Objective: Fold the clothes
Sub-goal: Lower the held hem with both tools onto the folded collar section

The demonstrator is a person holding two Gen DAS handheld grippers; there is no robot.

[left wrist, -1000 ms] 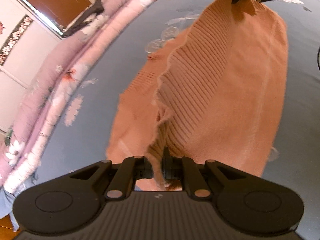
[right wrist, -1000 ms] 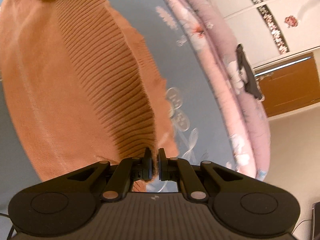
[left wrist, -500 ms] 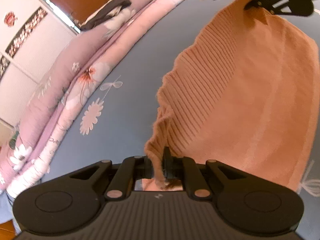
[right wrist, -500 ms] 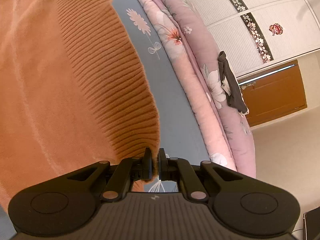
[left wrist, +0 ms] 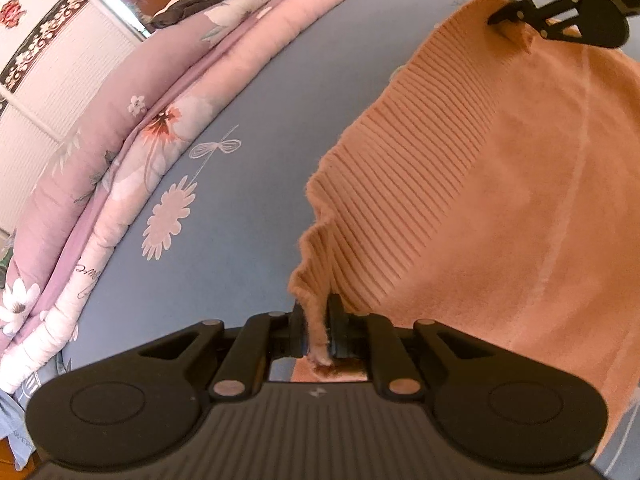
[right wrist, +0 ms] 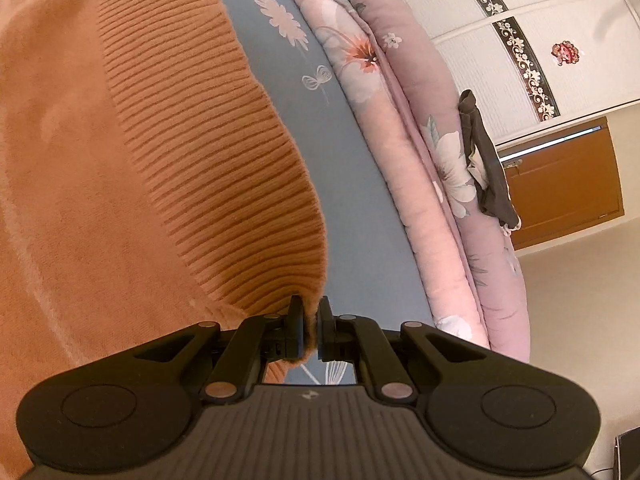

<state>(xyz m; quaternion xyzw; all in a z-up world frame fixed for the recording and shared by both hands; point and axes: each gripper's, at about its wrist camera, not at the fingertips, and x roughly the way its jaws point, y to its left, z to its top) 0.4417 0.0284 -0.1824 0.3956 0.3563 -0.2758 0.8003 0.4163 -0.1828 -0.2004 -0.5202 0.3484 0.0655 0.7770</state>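
Note:
An orange knit sweater point(left wrist: 500, 184) with a ribbed hem hangs stretched between my two grippers above a blue bedsheet point(left wrist: 256, 152). My left gripper point(left wrist: 318, 330) is shut on one corner of the ribbed hem. My right gripper point(right wrist: 310, 330) is shut on the other hem corner; it also shows in the left wrist view point(left wrist: 516, 16) at the top right. The sweater point(right wrist: 120, 168) fills the left of the right wrist view.
A rolled pink floral quilt point(left wrist: 132, 128) lies along the far side of the bed, with a dark garment point(right wrist: 486, 172) draped on it. White wardrobe doors point(right wrist: 520, 20) and a brown wooden door point(right wrist: 560, 184) stand behind.
Both grippers have carried the hem toward the quilt side. The lower layer of sweater that lay on the sheet is no longer in view, and the quilt is nearer.

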